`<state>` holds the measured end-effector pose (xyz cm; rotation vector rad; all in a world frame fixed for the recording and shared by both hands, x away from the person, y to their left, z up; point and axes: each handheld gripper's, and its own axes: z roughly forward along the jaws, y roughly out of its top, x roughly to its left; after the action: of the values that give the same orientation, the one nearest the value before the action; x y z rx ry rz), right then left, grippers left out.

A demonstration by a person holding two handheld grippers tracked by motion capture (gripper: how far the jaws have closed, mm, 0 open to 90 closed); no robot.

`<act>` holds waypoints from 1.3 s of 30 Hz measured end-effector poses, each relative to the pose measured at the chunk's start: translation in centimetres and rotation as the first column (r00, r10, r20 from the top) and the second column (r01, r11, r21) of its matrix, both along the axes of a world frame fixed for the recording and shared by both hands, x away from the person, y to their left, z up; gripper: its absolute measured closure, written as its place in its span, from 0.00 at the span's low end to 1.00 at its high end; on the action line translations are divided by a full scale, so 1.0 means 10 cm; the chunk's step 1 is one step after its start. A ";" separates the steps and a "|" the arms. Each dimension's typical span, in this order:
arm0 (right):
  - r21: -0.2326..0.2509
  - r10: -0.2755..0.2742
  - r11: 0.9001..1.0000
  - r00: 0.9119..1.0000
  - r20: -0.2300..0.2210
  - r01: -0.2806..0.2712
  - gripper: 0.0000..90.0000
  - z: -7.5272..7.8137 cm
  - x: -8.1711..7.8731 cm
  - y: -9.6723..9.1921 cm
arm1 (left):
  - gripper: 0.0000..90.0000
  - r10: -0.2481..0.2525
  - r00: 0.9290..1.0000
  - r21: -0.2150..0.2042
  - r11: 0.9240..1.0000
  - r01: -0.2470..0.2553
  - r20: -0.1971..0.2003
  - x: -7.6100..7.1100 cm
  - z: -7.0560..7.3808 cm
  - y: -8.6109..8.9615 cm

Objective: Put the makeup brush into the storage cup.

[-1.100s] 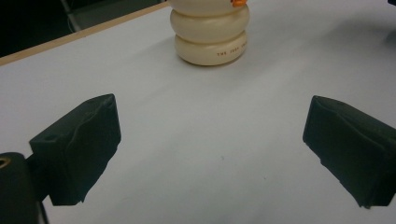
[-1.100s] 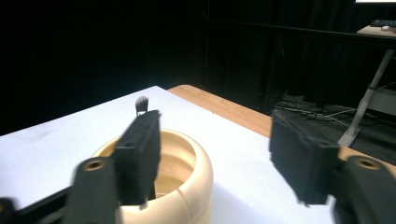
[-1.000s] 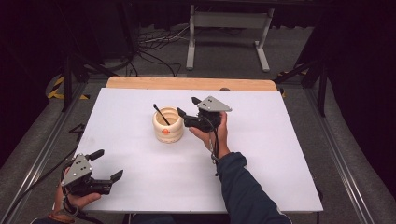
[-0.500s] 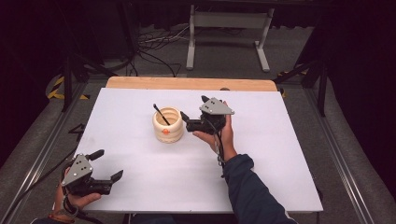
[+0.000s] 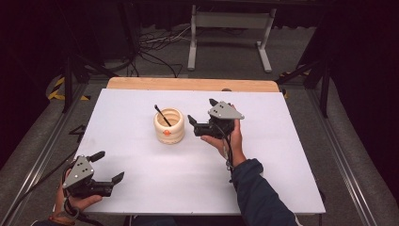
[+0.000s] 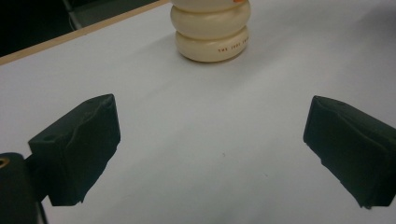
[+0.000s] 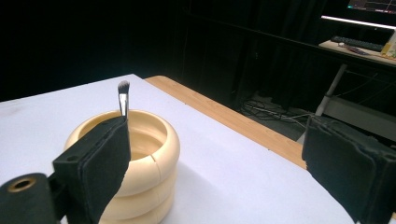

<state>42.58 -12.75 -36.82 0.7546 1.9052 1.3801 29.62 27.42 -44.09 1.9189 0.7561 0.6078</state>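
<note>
A cream ringed cup [image 5: 169,126] stands near the middle of the white table [image 5: 141,169], with a dark-handled brush [image 5: 163,115] leaning in it. The right gripper view has the cup [image 7: 140,163] close ahead and the brush's tip [image 7: 123,95] poking above its rim. My right gripper [image 5: 201,117] is held just right of the cup, open, with nothing between its jaws. My left gripper [image 5: 109,167] rests open near the table's front left corner. Its own view looks across bare table to the cup [image 6: 211,32].
A wooden strip [image 5: 193,84] runs along the table's far edge. Beyond it lie cables [image 5: 155,47] and a metal stand [image 5: 230,35] on the floor. Rails [image 5: 348,160] flank the table on both sides.
My right gripper has drawn back from the cup, to the right and slightly away. The left gripper has stayed put.
</note>
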 end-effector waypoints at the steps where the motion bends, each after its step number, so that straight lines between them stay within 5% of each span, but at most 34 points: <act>1: 0.003 0.004 1.000 1.000 0.001 -0.004 0.10 0.01 -0.02 -0.02 | 0.05 0.000 1.000 0.003 1.000 0.000 -0.002 0.00 0.00 0.00; 39: -0.069 0.000 0.998 0.999 0.051 0.004 0.12 0.09 -0.31 -0.52 | 0.05 0.000 1.000 0.022 1.000 0.000 0.000 0.00 0.00 -0.02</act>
<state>39.49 -17.93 -35.89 0.6817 1.9021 1.3124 29.62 27.20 -44.11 1.9385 0.7522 0.6188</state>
